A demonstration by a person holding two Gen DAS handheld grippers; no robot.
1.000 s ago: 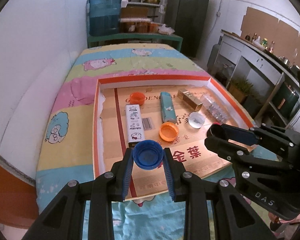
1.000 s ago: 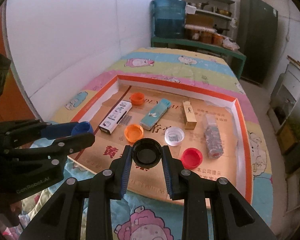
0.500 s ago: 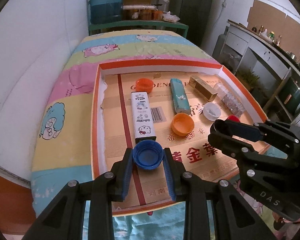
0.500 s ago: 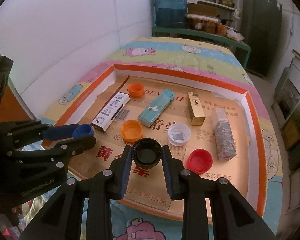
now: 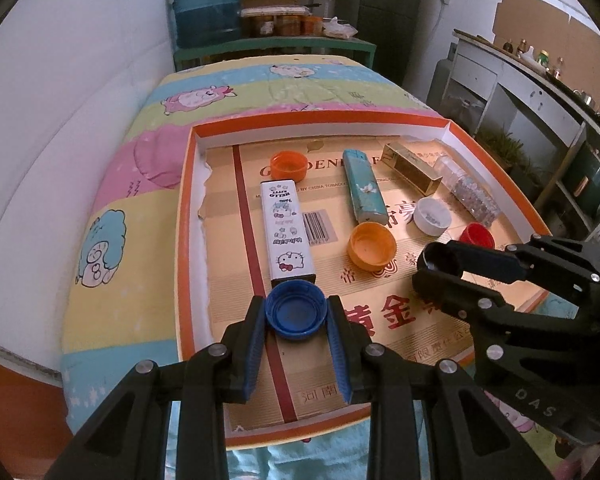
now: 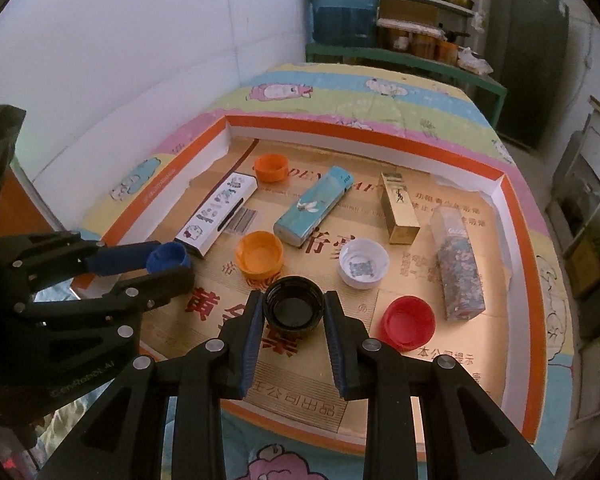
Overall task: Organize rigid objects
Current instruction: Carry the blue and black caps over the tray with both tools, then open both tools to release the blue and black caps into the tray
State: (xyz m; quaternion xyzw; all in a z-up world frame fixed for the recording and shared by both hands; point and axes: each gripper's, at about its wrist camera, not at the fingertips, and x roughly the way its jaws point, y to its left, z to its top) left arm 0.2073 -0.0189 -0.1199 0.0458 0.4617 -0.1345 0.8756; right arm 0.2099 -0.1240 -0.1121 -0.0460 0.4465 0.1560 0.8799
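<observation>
Above the near end of the tray (image 5: 185, 216), left gripper (image 5: 296, 312) clamps the blue cap (image 5: 295, 310) and right gripper (image 6: 293, 309) clamps the black cap (image 6: 293, 307); a release from height risks either cap rolling into the white box (image 5: 286, 232) or orange cap (image 6: 259, 254)

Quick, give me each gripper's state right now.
Left gripper: shut on the blue cap.
Right gripper: shut on the black cap.
</observation>
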